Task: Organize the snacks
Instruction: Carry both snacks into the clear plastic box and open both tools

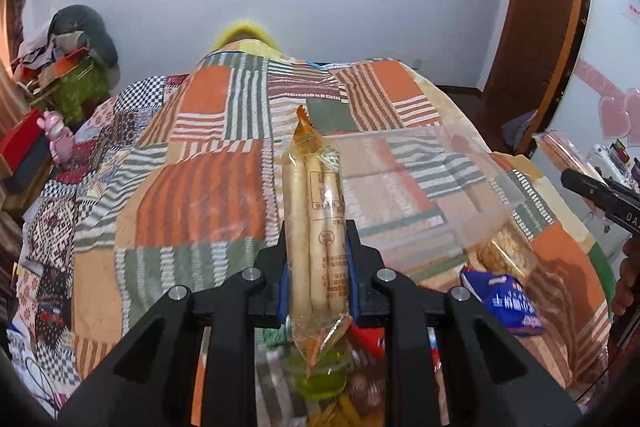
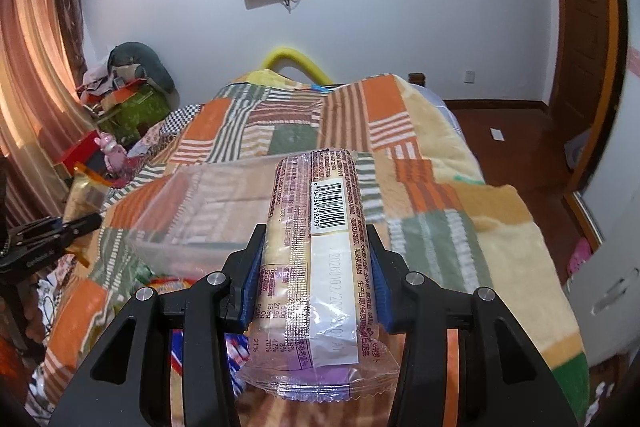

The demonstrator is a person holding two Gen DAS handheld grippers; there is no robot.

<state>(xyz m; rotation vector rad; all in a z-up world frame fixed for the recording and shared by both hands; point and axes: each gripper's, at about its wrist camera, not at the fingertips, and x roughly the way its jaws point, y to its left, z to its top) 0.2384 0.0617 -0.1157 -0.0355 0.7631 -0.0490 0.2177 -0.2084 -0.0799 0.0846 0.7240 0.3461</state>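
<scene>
Between the blue pads of the left gripper (image 1: 316,247) stands a slim clear pack of pale stick snacks (image 1: 316,219), pressed from both sides, with its orange crimped top pointing away from the camera. Its lower end hangs over a small green jelly cup (image 1: 320,375) and other snacks on the bed. The right gripper (image 2: 318,251) is closed on a wider roll-shaped packet (image 2: 316,259), its barcode label facing up. Both packs are held above the patchwork blanket (image 1: 200,195) that covers the bed. A clear plastic box (image 2: 208,211) lies on the blanket between the two grippers. Near it are a blue snack bag (image 1: 508,299) and a pack of golden crisp pieces (image 1: 504,251).
</scene>
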